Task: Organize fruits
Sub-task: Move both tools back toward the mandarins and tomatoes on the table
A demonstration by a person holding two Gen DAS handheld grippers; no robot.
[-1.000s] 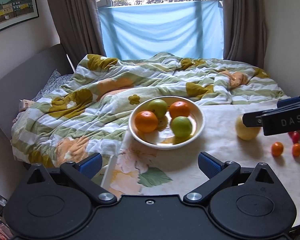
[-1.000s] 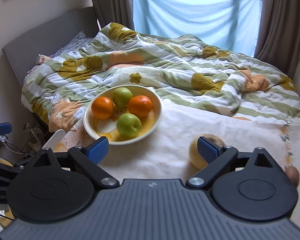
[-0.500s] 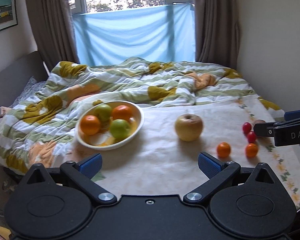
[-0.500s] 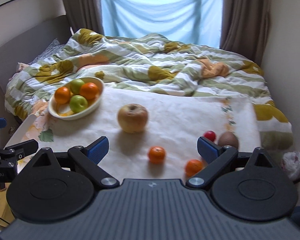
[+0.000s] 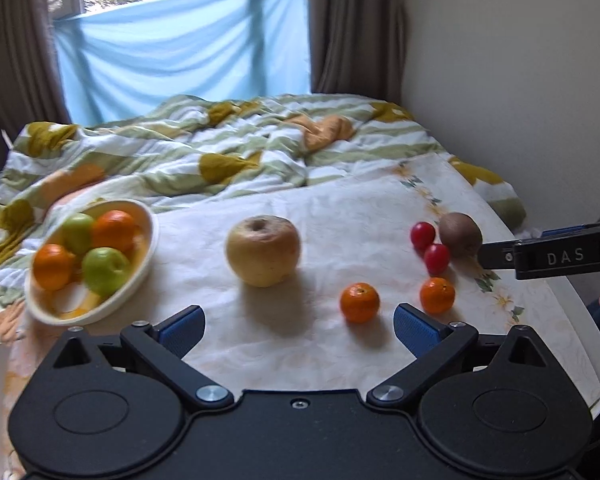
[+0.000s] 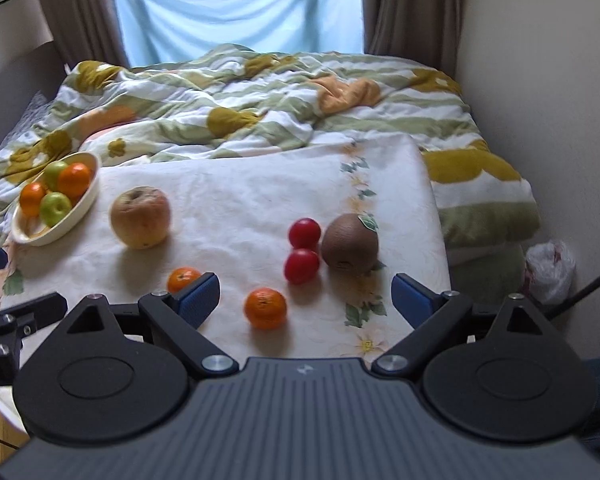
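A cream bowl at the left holds two oranges and two green apples. On the white cloth lie a big yellow apple, two small oranges, two red fruits and a brown kiwi. My left gripper is open, low over the cloth in front of the yellow apple. My right gripper is open with a small orange between its fingers, untouched.
The white cloth covers a table that ends at the right near a wall. A rumpled striped quilt lies on the bed behind. A plastic bag sits on the floor at the right. Curtains and a blue sheet hang at the back.
Both grippers have swung to the right, away from the bowl. The loose fruits on the cloth's right side have come into view and now lie closer. Both stay open.
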